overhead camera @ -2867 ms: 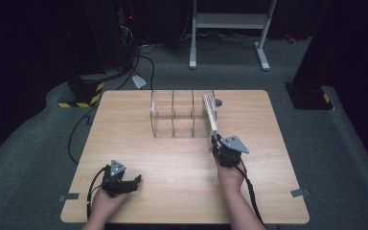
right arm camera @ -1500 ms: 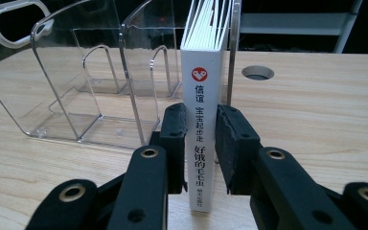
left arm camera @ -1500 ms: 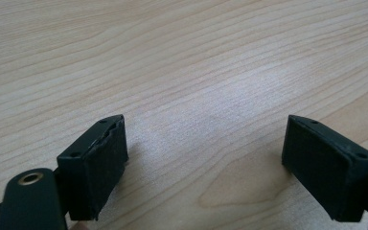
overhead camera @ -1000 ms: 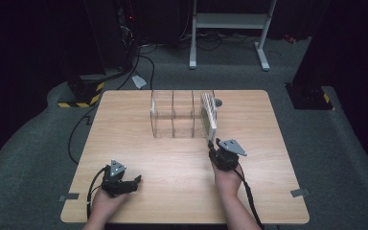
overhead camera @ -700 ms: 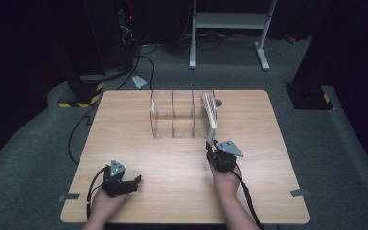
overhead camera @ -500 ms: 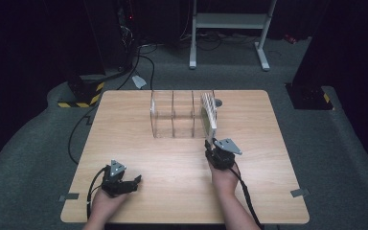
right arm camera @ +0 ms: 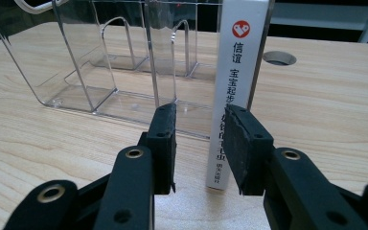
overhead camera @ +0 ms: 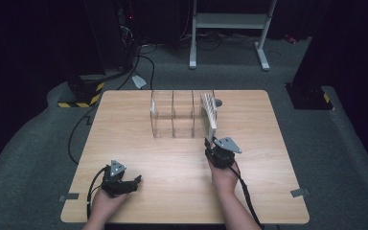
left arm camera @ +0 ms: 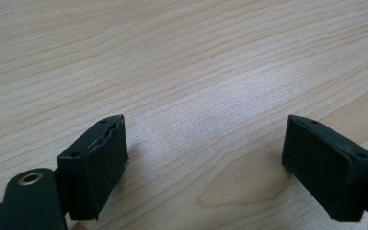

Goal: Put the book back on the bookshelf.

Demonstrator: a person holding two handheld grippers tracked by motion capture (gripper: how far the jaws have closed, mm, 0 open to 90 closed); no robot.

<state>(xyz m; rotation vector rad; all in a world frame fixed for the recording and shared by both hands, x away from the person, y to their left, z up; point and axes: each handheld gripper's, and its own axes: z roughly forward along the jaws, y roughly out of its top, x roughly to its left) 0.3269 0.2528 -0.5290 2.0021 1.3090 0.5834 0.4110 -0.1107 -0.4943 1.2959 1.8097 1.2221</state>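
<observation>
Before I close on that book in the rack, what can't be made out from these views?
- Book: right gripper view, top cut off by the frame edge; lower spine lettering hidden behind the right claw.
- Book's cover: high view, too small to read.
- Clear rack: right gripper view, left end cut off by the frame edge.

Left gripper [overhead camera: 135,180] low, jaws wide apart, right gripper [right arm camera: 199,143] level, jaws narrowly parted, empty.
</observation>
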